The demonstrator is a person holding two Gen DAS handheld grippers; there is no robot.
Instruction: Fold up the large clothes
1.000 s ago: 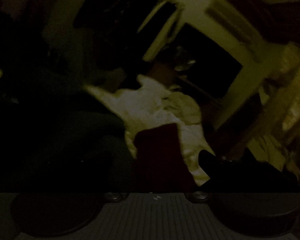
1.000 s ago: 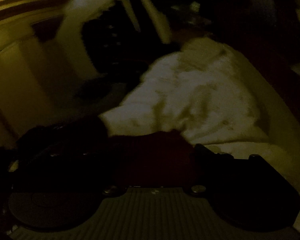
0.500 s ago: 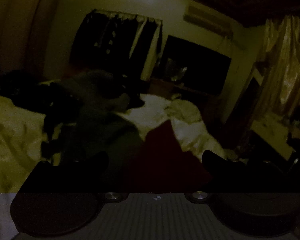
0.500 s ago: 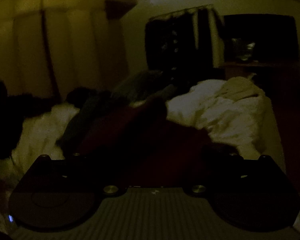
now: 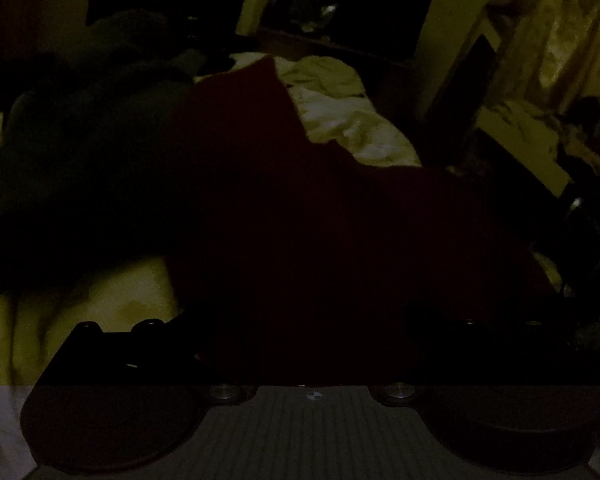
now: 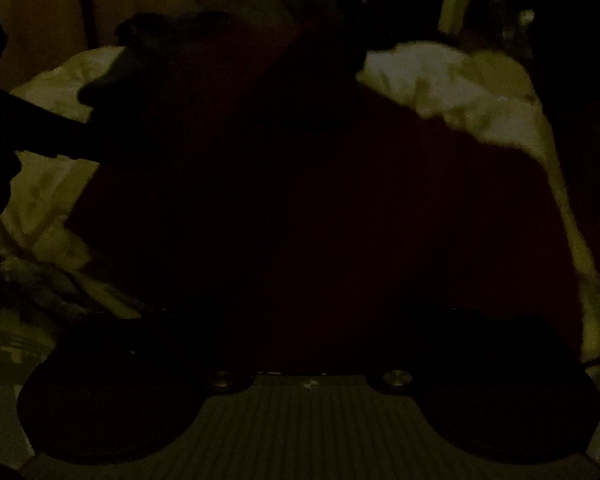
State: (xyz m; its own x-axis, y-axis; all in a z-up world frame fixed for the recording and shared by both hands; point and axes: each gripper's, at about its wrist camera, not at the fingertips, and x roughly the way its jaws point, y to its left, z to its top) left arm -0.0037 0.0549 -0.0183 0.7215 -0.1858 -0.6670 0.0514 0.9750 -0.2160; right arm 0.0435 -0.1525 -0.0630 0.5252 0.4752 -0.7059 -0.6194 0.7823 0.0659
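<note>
The room is very dark. A dark red garment (image 5: 280, 200) lies spread over the pale bed sheet (image 5: 352, 128) and fills the middle of both views. My left gripper (image 5: 300, 320) points down at it, its fingers (image 5: 112, 344) wide apart with the red cloth between them. In the right wrist view the same red garment (image 6: 300, 200) covers the bed, and my right gripper (image 6: 300, 320) stands over its near edge. Its jaws are closing with cloth between them. No pad visibly presses on it. The fingertips are lost in the dark.
A heap of dark clothes (image 5: 80, 160) lies on the bed left of the red garment. Rumpled white bedding (image 6: 460, 92) lies beyond it. A dark screen (image 5: 360, 12) and hanging clothes stand at the far wall, and a curtain (image 5: 560, 40) at the right.
Both grippers have swung down toward the bed. The red garment has gone from a raised bunch between the fingers to a wide spread filling both views.
</note>
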